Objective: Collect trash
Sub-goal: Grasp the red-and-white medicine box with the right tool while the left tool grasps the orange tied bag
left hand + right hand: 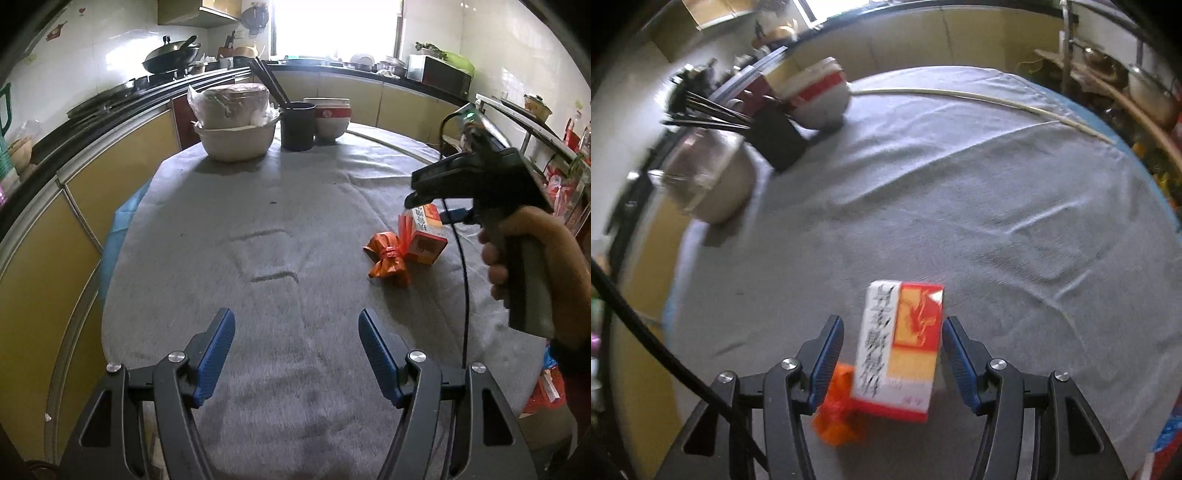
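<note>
At table's four o'clock, right gripper [893, 354] spread astride red-and-white cardboard box [899, 347], poised to pinch; crumpled orange plastic bag [388, 258] touching; left gripper [296, 350] spread, idle.

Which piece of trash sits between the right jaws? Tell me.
The red-and-white box lies between the open jaws of the right gripper. The crumpled orange wrapper lies beside it, against the box's left edge and mostly under the left finger.

Box [899, 350] lettering (blurred, unreadable)
</note>
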`<state>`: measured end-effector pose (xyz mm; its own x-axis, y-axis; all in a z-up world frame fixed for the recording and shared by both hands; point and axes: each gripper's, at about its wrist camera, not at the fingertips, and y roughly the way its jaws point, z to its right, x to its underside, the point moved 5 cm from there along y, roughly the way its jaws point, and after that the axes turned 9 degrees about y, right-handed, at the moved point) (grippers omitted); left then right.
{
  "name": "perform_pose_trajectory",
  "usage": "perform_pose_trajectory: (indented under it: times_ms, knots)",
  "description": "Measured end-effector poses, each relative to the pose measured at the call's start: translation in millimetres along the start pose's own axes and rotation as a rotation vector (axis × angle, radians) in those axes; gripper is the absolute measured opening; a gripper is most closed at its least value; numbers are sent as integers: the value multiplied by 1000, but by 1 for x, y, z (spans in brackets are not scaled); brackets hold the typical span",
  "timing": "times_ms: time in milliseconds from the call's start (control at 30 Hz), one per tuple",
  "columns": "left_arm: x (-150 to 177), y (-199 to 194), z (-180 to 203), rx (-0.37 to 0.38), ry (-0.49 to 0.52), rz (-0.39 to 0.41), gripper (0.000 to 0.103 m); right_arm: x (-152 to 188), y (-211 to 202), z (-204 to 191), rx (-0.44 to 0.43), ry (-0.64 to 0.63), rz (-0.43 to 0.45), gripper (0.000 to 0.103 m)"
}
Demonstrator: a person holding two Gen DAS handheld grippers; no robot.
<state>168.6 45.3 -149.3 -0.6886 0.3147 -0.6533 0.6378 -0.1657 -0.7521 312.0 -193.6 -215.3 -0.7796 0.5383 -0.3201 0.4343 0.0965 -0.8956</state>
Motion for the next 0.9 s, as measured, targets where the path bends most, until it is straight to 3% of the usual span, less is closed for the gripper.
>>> perform_pose_trajectory:
  times_ms: [100, 267, 400, 633, 833, 867, 900]
  knots:
    - [-2, 3, -1, 3, 2, -1, 70, 5, 2, 1, 26, -48, 8, 51]
    - [-8, 11, 1, 38, -6, -6, 70, 10, -13, 17, -6, -49, 32, 51]
    - [-24, 28, 14, 113, 3, -12, 70, 18, -33, 40, -12, -51, 44, 51]
    - [-53, 83, 59, 293, -18, -106, 71, 46, -55, 81, -19, -70, -6, 51]
    - [-59, 119, 90, 236, 55, -141, 70, 60, -65, 103, -83, -33, -27, 57]
    - [-58, 124, 91, 225, 59, -155, 65, 61, -69, 106, -97, -27, -17, 60]
    - [-58, 128, 89, 225, 60, -165, 45, 62, -73, 107, -110, -26, -2, 64]
